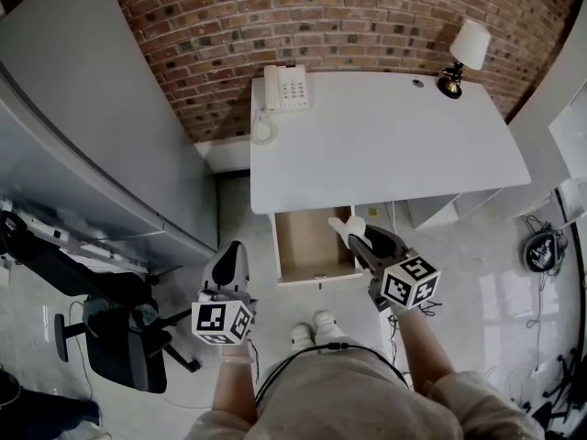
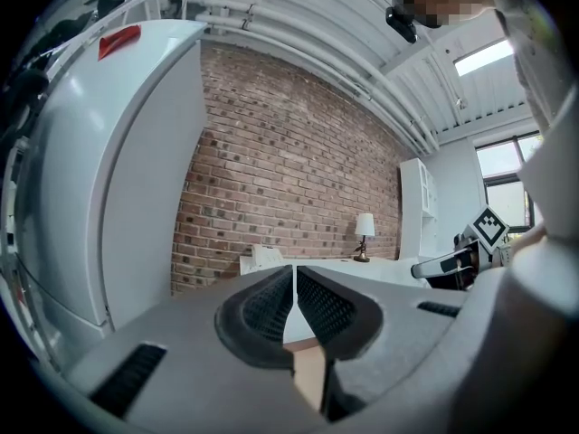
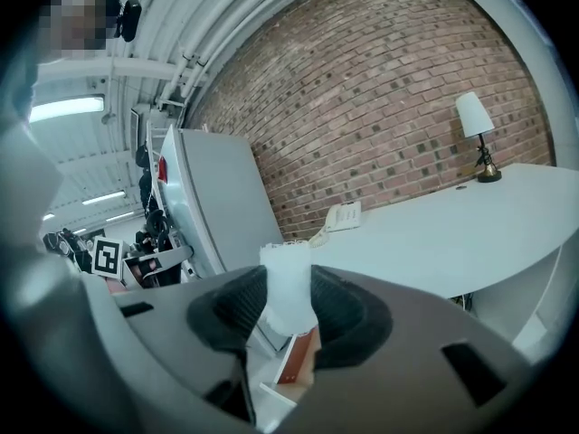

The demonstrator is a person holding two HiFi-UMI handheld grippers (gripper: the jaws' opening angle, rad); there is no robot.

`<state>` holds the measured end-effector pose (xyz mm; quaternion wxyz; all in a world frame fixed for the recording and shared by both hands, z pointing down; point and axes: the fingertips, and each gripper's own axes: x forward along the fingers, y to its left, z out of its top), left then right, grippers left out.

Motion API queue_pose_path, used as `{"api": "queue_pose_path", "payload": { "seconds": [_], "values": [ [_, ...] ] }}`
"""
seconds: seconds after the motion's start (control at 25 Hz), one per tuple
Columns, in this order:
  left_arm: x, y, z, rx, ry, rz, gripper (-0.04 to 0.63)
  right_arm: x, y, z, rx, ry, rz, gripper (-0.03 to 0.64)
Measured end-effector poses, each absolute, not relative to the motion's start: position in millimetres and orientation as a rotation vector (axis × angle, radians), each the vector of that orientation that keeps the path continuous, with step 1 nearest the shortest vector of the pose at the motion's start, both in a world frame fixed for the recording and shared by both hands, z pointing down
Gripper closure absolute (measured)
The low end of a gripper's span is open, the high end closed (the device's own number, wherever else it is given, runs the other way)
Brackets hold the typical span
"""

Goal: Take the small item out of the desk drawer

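Note:
The desk drawer (image 1: pixel 310 245) stands pulled open under the white desk (image 1: pixel 385 145); its wooden floor looks bare. My right gripper (image 1: pixel 351 235) is above the drawer's right side, shut on a small white item (image 1: pixel 348 228). In the right gripper view that white item (image 3: pixel 288 289) stands upright between the dark pads (image 3: pixel 339 313), poking above them. My left gripper (image 1: pixel 231 266) hangs left of the drawer, over the floor. Its jaws are shut with nothing between them in the left gripper view (image 2: pixel 295 307).
A white telephone (image 1: pixel 285 87) sits at the desk's back left and a small lamp (image 1: pixel 464 55) at the back right. A brick wall (image 1: pixel 312 16) runs behind. A black office chair (image 1: pixel 119 333) is to the left, a grey cabinet (image 1: pixel 83 126) beyond it.

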<state>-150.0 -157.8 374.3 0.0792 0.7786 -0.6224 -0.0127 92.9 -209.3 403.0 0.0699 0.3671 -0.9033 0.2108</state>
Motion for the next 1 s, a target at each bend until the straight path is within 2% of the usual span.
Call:
{"api": "queue_pose_path", "payload": {
  "seconds": [1.0],
  "values": [
    [-167,-147,352,2.328,-1.955,-0.056,0.578,117,-222,365,1.228,-2.761,0.504,0.459]
  ]
}}
